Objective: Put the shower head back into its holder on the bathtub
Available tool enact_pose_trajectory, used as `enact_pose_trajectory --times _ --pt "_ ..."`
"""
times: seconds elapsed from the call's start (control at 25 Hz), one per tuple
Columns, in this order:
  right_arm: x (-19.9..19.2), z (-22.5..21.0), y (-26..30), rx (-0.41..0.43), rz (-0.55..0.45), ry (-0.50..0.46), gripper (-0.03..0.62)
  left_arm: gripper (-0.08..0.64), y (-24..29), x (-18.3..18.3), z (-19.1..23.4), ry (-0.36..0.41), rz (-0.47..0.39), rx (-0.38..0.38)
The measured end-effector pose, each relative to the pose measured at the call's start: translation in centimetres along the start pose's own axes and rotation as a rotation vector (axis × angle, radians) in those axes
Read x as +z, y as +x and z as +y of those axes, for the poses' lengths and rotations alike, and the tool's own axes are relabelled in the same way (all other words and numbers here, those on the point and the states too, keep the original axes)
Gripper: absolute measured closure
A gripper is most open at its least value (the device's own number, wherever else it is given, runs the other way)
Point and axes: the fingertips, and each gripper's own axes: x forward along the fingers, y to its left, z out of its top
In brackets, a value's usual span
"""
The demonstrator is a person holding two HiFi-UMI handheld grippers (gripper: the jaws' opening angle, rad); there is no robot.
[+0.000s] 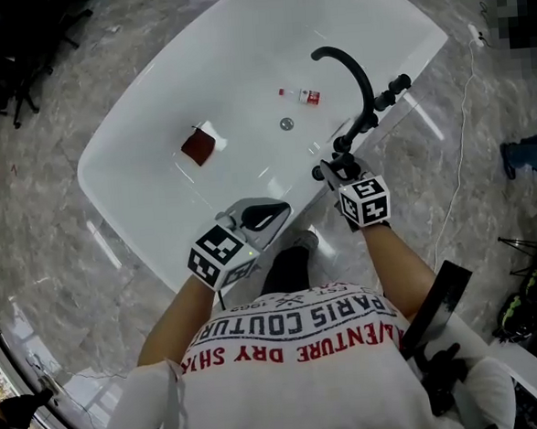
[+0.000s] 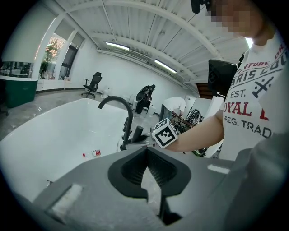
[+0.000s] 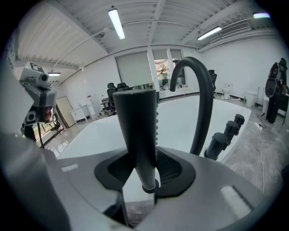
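Note:
The white bathtub (image 1: 147, 185) fills the middle of the head view, with a black arched faucet (image 1: 355, 70) on its right rim. My right gripper (image 1: 339, 169) is at that rim by the faucet's base, shut on the black stick-shaped shower head (image 3: 137, 135), which stands upright between the pads. The left gripper view shows the shower head (image 2: 135, 134) beside the faucet (image 2: 128, 119). No holder is clearly visible. My left gripper (image 1: 267, 216) hovers at the tub's near rim, shut with nothing in it (image 2: 146, 169).
Black knobs (image 1: 391, 93) stand on the rim past the faucet. Inside the tub lie a dark red object (image 1: 199, 146), a small bottle (image 1: 304, 95) and the drain (image 1: 286, 123). A white cable (image 1: 458, 177) runs over the marble floor at the right.

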Motion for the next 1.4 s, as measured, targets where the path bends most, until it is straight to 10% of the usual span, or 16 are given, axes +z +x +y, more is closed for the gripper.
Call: enact_pose_trajectory --times 0.64,0.92,1.08,1.4 --pt "-3.6 2.3 2.2 0.060 0.152 -0.124 0.376 0.557 0.5 -1.8 -0.2 -0.013 0.030 0.000" --pt "-1.5 1.9 -4.7 0.020 0.025 -0.039 0.382 0.557 0.9 -1.1 -2.2 0.016 0.004 -0.032" --pt "1.0 3.7 -11.1 -0.006 -0.121 -0.020 0.574 0.557 1.6 -0.6 -4.6 0.055 -0.015 -0.060" --pt "2.7 15.0 -25.7 0.256 -0.311 0.119 0.591 0.557 -1.3 0.4 -15.2 0.198 -0.078 -0.151"
